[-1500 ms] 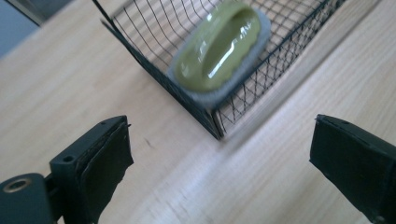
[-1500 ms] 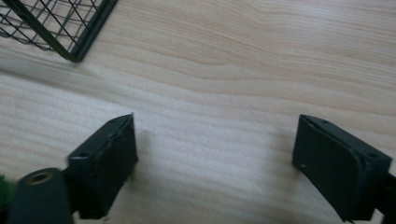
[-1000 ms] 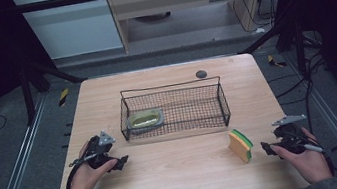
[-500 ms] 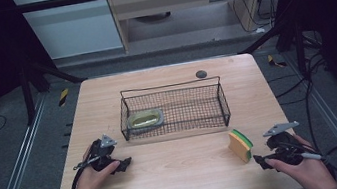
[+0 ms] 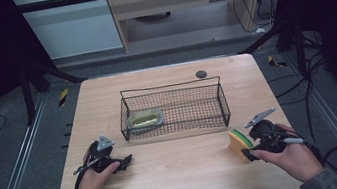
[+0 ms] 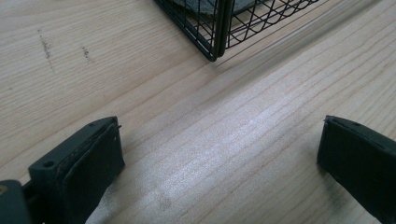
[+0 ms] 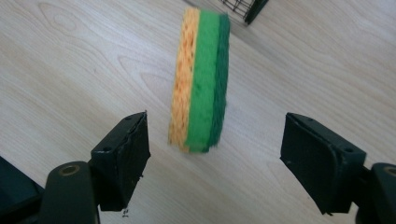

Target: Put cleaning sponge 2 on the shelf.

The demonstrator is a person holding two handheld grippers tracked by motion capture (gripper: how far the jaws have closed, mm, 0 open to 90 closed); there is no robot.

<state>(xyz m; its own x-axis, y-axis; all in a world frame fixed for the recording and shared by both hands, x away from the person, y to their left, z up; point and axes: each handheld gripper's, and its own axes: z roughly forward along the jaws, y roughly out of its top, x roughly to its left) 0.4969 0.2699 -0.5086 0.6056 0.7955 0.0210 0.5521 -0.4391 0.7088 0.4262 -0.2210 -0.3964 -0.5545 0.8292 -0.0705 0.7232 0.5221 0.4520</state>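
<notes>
The sponge (image 7: 201,79) stands on edge on the table (image 5: 178,174), orange, light green and dark green layers side by side, just ahead of the right hand-held gripper (image 7: 215,154). Its jaws have just been closing a little, yet stand apart with the sponge's near end between them, touching neither pad. The left hand-held gripper (image 6: 219,154) rests with jaws wide apart over bare wood, a corner of the wire basket (image 6: 215,32) ahead. No writing or label can be read anywhere.
</notes>
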